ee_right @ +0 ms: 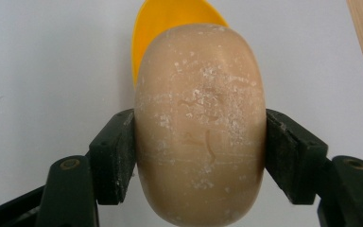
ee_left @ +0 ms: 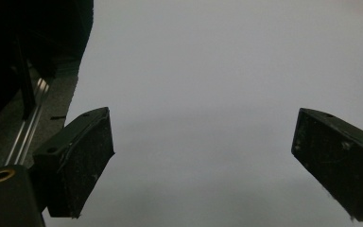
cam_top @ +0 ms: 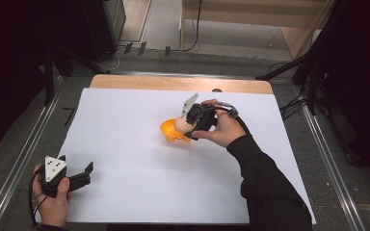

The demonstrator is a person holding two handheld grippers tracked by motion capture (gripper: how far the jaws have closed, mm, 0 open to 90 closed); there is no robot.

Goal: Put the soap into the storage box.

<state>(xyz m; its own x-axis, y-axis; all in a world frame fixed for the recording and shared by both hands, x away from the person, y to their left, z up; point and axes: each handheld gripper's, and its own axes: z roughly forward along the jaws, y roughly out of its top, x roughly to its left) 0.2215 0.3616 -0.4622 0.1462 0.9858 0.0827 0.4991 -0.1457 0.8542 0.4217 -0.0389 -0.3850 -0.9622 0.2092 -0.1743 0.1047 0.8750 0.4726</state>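
Right gripper (ee_right: 201,151) fingers pinch the tan soap bar (ee_right: 201,123) w/ thin side contact over the orange dish (cam_top: 172,130) mid-frame, so it could slip out; left gripper (ee_left: 203,161) fingers spread, idle.

A white sheet (cam_top: 125,144) covers the wooden table (cam_top: 173,83); grey carpet (cam_top: 9,159) and dark curtains (cam_top: 9,62) surround it.

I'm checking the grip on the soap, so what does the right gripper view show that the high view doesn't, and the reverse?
Right gripper view alone: both pads pressed against the sides of the tan soap bar, its surface scratched and powdery.
High view alone: the left gripper resting open near the table's corner.
Both: the soap and the orange dish behind it on white paper.
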